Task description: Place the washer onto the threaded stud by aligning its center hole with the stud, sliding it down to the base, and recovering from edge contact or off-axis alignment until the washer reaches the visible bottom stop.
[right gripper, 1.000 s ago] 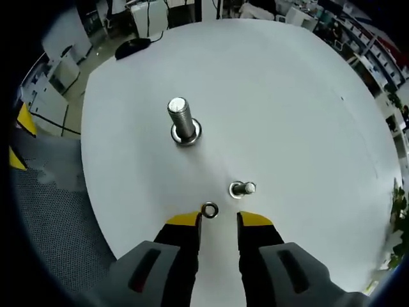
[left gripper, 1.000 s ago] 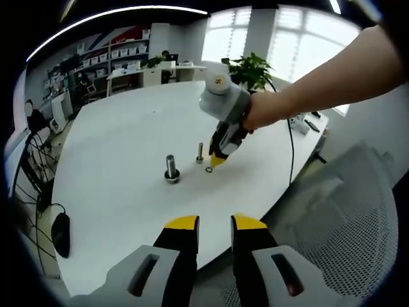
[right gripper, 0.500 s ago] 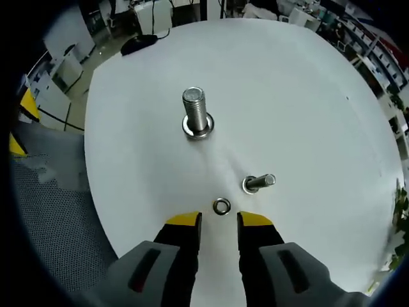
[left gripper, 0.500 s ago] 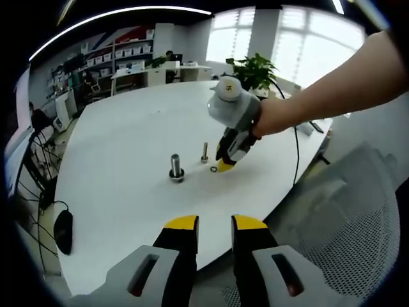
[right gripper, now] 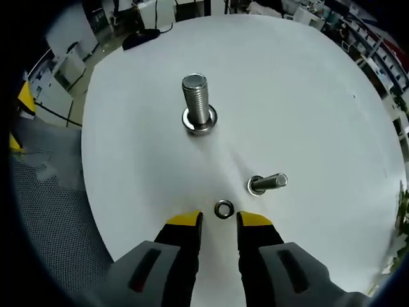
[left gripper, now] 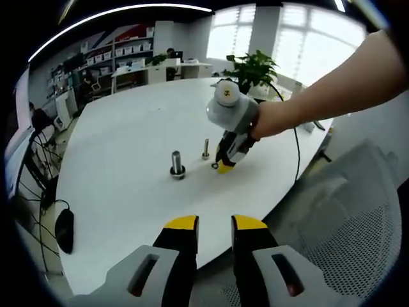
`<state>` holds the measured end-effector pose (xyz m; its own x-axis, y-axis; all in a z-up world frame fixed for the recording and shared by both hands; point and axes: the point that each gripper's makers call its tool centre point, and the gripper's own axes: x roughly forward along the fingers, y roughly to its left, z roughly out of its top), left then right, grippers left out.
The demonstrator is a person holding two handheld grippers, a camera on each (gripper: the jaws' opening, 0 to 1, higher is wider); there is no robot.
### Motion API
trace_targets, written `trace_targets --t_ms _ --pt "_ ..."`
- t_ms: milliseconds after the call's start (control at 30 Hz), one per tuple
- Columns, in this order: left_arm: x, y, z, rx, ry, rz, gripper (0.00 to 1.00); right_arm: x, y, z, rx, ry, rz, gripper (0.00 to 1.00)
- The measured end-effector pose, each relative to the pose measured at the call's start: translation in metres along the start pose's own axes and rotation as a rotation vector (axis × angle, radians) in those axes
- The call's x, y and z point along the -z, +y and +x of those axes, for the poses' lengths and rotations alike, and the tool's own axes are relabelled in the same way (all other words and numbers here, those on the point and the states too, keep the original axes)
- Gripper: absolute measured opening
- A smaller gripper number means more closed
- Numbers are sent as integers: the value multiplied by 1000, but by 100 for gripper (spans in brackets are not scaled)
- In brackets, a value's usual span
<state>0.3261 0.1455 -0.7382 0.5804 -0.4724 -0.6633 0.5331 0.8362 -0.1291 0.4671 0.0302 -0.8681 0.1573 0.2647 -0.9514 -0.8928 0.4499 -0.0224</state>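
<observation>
While the washer point(right gripper: 223, 209) lies flat on the white table point(right gripper: 307, 96) beside the small threaded stud point(right gripper: 267, 184), the right gripper point(right gripper: 217, 221) hovers with jaws parted and empty, straddling it for pickup. Held back off the table, the left gripper point(left gripper: 215, 224) is slightly open and empty.

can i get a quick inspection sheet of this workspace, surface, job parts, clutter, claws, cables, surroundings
surface: white round table, bare around the parts.
job's things: washer lies flat on the table, on no stud; large threaded stud upright with a ring at its base; small threaded stud beside the washer.
clutter: small dark items at the far table edge, too small to name.
claws: right claw open, tips just short of the washer, holding nothing; left claw open, empty, held back from the table.
cables: black cable over the table edge; more by a black mouse.
surroundings: mesh chair, potted plant, shelves, windows.
</observation>
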Motion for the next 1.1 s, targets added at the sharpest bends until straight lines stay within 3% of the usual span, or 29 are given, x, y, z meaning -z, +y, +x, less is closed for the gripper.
trace_targets --t_ms 367,733,1100 --pt "2 -1 1 0 15 6 18 0 -2 0 -24 35 0 20" --pt "0 1 0 -5 3 0 18 -2 1 1 -16 69 -55 17" --pt "-1 2 -1 -6 -7 -4 18 -3 2 3 -15 155 -82 14"
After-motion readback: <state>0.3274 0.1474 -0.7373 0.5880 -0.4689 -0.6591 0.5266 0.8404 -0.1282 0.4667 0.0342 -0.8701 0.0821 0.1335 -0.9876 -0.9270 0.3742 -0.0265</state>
